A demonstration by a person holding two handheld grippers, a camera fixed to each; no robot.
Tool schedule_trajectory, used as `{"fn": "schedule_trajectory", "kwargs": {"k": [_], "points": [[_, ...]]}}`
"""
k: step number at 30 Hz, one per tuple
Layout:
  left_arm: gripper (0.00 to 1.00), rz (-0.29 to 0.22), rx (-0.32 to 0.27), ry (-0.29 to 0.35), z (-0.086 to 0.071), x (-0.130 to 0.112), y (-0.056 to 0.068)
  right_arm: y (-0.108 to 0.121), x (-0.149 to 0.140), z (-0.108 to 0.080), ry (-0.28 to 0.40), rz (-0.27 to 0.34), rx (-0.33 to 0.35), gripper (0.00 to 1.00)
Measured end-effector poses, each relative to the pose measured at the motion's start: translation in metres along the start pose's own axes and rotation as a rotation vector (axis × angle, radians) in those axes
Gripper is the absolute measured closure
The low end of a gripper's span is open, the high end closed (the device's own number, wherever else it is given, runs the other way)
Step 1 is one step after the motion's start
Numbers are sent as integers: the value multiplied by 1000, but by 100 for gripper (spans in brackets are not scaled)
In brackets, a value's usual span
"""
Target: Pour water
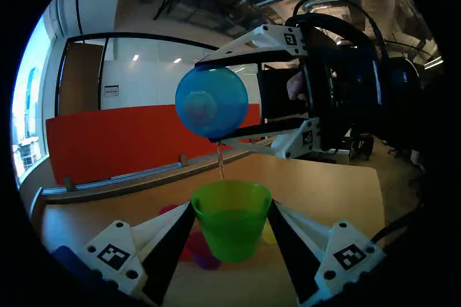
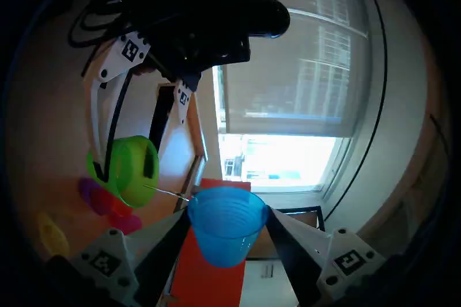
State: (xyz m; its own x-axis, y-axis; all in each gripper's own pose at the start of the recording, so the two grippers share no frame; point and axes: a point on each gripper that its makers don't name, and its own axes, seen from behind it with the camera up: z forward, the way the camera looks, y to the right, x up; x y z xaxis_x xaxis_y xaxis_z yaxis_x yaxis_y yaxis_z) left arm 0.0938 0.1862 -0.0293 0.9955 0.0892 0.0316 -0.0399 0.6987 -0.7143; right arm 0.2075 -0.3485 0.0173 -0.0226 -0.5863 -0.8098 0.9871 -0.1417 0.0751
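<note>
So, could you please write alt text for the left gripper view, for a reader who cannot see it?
A tilted blue cup, held by the right hand-held gripper, pours a thin stream of water into a green cup gripped upright by the left hand-held gripper. Below are a wooden table and more coloured plastic pieces.

Daylight is blowing out the window into white glare, the nearer parts are sitting dim, and fisheye distortion is bending edge lines.

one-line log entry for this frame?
phase: pouring | right gripper: shut on blue cup, tipped | left gripper: shut on green cup | water stream: into green cup
</note>
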Motion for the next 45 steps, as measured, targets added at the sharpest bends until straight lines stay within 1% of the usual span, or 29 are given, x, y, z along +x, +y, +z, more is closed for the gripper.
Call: {"fn": "schedule_trajectory", "kwargs": {"k": [17, 30, 33, 36, 41, 45], "points": [[14, 4, -4, 2, 0, 2, 2, 1, 5, 0, 3, -34, 1, 7], [14, 5, 3, 3, -2, 3, 1, 2, 9, 0, 10, -39, -1, 7], [14, 6, 2, 3, -2, 4, 1, 2, 10, 0, 11, -27, -4, 7], [13, 5, 1, 3, -2, 4, 1, 1, 9, 0, 14, -2, -6, 7], [14, 6, 2, 0, -2, 3, 1, 2, 6, 1, 15, 52, -15, 7], [14, 5, 4, -1, -2, 2, 1, 5, 2, 1, 13, 112, -25, 7]]}}
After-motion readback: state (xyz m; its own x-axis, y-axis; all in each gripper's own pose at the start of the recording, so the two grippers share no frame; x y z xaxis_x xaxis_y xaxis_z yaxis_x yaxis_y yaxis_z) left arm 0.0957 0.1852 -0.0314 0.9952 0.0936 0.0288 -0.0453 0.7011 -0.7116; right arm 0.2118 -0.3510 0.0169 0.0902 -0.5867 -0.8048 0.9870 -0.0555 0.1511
